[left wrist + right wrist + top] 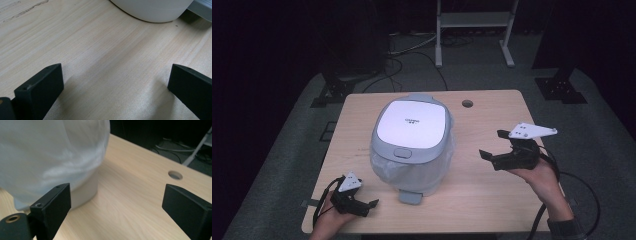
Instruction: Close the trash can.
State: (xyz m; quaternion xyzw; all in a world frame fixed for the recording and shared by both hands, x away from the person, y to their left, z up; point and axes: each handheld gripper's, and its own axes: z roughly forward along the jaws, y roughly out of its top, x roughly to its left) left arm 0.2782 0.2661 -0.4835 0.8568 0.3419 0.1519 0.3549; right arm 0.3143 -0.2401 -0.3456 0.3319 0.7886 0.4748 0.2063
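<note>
High view: a rice cooker (413, 142), lid down and body wrapped in thin plastic film, stands at the middle of the wooden table (492, 200); it serves as the landmark for every entry below.
Left gripper (367, 205): near the cooker's front-left corner, low over the table; jaws apart, nothing between them.
Right gripper (490, 145): to the cooker's right, well apart from it, jaws pointing toward its side; jaws spread wide, nothing between them.
Left gripper view: the cooker's rounded white base (152, 11) lies ahead and slightly right of the open jaws.
Right gripper view: the film-covered wall (50, 157) lies ahead and left of the jaws, past the near jaw.
Handle tab (410, 196): juts from the cooker's front, toward the person.
Deciding relation: the left gripper is judged the nearer; the cooker sits between the two tools.
</note>
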